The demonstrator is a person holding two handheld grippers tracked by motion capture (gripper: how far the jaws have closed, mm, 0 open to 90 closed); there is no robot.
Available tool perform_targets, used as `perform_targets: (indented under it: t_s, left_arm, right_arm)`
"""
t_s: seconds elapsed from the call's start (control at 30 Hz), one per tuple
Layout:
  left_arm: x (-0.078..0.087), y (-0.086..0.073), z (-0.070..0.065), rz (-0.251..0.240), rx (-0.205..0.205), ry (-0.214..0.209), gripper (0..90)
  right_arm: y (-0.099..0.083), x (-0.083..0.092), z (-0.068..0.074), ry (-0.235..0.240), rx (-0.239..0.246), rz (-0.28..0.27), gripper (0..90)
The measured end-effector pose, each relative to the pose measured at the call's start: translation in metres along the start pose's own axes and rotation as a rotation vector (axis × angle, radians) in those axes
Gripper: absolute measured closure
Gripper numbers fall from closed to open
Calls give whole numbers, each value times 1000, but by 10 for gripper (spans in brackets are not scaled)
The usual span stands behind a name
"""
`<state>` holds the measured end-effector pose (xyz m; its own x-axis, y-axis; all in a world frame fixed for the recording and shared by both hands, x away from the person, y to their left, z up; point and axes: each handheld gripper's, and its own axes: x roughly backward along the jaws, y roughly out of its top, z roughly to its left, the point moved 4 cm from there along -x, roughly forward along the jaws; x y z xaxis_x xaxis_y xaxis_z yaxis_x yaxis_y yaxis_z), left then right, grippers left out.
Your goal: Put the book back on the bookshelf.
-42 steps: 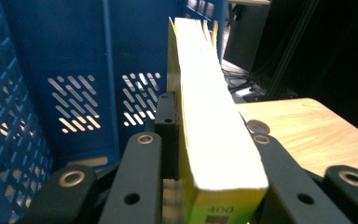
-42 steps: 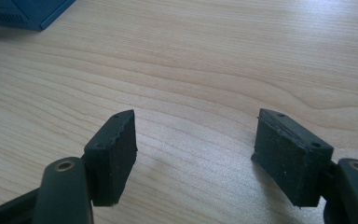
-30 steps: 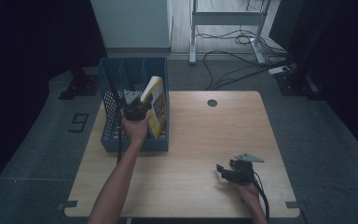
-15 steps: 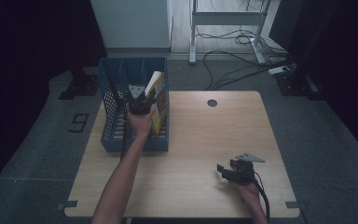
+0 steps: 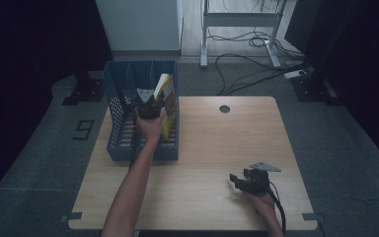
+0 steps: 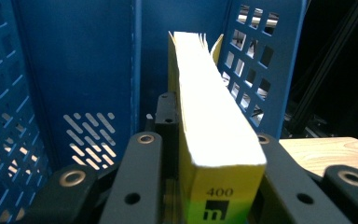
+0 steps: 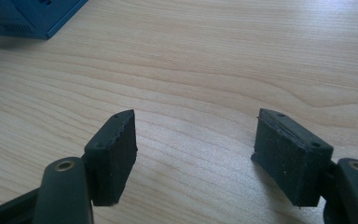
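Book goes into the file rack

Blue rack walls [image 6: 74, 70] flank the yellow book [image 6: 214, 135] clamped by the left gripper [image 5: 150, 109]; right gripper [image 7: 196, 154] rests wide open, empty.

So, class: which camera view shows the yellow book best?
The left gripper view: the yellow book sits close up, clamped between the jaws, page edges facing us. The high view shows it small inside the blue rack.
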<state>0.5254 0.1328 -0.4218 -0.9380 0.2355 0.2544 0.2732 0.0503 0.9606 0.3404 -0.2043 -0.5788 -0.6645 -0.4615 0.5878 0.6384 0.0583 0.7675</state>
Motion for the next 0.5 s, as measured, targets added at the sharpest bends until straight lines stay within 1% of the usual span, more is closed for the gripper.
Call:
perform_targets:
  t_s: [0.07, 0.2, 0.33, 0.4, 0.5]
  left_arm:
    - [0, 1, 0, -8, -7, 0, 759]
    - [-2, 0, 2, -17, -12, 21, 759]
    - [-4, -2, 5, -9, -21, 39, 758]
    - [-3, -4, 4, -10, -28, 37, 757]
    - [-2, -7, 6, -14, -22, 39, 756]
  right_arm:
    - [0, 0, 0, 0, 0, 0, 287]
    - [0, 0, 0, 0, 0, 0, 288]
    - [0, 0, 0, 3, -3, -1, 288]
    - [0, 0, 0, 1, -1, 0, 288]
    - [0, 0, 0, 0, -2, 0, 289]
